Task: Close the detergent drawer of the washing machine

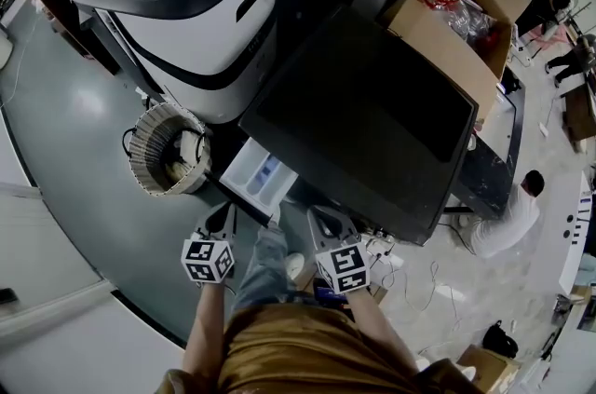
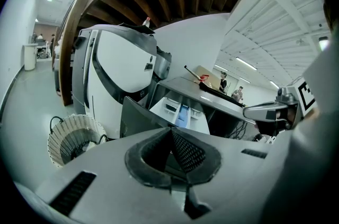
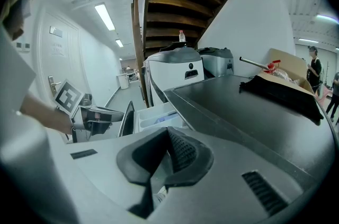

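The drawer (image 1: 261,176) is pulled out of the front of the washer (image 1: 372,117), at the top corner on the person's left. You can see its white compartments with a bit of blue in them from above.

The left gripper (image 1: 226,213) sits just beside the drawer's dark front panel. Its fingers (image 2: 185,151) are pressed together at the tips with nothing between them. I can't tell if the tips actually touch the panel.

The right gripper (image 1: 324,217) is a little further right, near the washer front but apart from the drawer. Its fingers (image 3: 183,151) are also closed up and empty.

Both forearms come in from the bottom of the head view, side by side. The grippers are roughly level and both point toward the washer.

Further out, a wicker basket (image 1: 154,150) stands on the floor (image 1: 65,103) to the left of the drawer. Behind it is a white machine (image 1: 200,20). An open cardboard box (image 1: 447,47) sits on the far side of the washer's dark top.
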Available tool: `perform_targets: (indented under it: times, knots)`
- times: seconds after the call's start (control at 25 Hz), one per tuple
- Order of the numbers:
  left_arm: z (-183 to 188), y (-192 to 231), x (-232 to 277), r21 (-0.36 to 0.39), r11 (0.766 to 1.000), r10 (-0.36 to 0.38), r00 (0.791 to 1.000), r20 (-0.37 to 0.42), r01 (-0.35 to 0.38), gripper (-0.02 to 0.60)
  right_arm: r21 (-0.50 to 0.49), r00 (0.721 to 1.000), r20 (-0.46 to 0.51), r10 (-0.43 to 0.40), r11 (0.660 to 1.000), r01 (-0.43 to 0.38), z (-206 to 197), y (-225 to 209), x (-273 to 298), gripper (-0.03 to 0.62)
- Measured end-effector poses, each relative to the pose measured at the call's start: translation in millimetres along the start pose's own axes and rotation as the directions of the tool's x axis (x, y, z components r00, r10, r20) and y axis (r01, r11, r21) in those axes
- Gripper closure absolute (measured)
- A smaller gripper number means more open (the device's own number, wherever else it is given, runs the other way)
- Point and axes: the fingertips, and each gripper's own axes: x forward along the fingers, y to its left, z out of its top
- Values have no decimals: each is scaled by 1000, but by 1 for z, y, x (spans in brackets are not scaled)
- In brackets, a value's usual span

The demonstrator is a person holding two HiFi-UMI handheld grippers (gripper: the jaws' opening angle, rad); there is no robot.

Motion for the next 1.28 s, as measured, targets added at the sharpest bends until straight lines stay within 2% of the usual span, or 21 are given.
perform_targets:
  times: [1.28]
  knots:
    - [12, -10, 23, 9, 1000, -13, 1000, -5, 13, 558, -2, 1000, -12, -9, 1000, 9, -8, -12, 0, 582]
